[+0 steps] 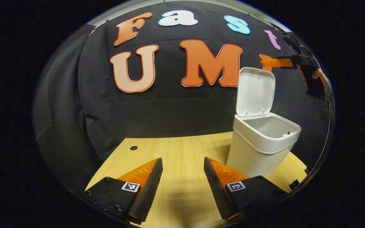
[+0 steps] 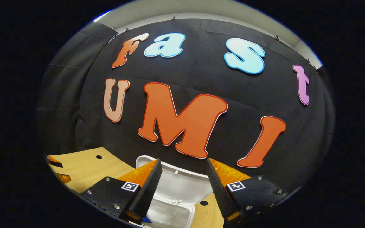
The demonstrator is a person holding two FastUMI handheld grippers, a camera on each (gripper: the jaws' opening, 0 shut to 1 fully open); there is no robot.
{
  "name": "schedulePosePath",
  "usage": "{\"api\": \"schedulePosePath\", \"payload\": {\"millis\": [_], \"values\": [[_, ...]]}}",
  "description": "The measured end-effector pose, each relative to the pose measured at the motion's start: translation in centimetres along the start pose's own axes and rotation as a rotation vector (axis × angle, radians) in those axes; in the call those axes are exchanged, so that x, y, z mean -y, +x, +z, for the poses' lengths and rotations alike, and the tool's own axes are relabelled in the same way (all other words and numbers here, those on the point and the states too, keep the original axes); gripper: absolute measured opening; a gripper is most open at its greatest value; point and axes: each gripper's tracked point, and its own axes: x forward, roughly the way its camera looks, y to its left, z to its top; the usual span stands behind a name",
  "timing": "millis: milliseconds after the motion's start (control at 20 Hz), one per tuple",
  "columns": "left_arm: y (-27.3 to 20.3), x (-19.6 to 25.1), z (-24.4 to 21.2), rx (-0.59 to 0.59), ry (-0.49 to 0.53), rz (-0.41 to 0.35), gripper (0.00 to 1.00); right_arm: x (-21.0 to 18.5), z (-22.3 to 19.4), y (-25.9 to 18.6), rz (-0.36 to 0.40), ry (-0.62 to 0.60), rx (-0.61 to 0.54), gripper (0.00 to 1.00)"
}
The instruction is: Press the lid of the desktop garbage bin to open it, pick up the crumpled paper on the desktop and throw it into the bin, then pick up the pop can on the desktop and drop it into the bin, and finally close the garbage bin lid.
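On the bench (image 1: 182,152) the garbage bin (image 1: 258,152) stands with its lid (image 1: 254,92) up, no paper or can visible on the wood, and both the left hand-held gripper (image 1: 182,177) and right hand-held gripper (image 2: 182,183) gape empty, so closing the lid looks outstanding.

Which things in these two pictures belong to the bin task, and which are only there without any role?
Belong to the task:
- garbage bin, white
- its lid, standing open
- left tongs, open, low over the table
- right tongs, open, above the bin

Only there:
- wooden table
- round hole in the tabletop
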Motion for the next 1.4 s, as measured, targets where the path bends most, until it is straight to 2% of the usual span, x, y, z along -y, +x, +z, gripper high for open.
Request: {"api": "schedulePosePath", "payload": {"millis": [250,400,500,1050,1400], "values": [[0.3,-3.2,0.2,-0.002,-0.009,0.038,0.84,0.2,0.1,3.3,-0.041,0.05,-0.052,0.86],[0.9,-4.5,0.5,0.002,-0.004,0.04,0.84,-0.2,-1.6,3.8,-0.05,0.071,-0.115,0.86],[1.2,-5.0,0.4,0.005,-0.003,0.03,0.84,-0.6,-1.4,3.7,-0.055,0.082,-0.106,0.86],[3.6,-4.2,0.7,-0.001,0.015,-0.106,0.84,-2.3,-3.1,-1.9,-0.09,0.139,-0.168,0.86],[4.4,-3.1,1.1,0.0,0.038,-0.184,0.84,-3.7,-6.5,-5.7,-0.126,0.183,-0.253,0.86]]}}
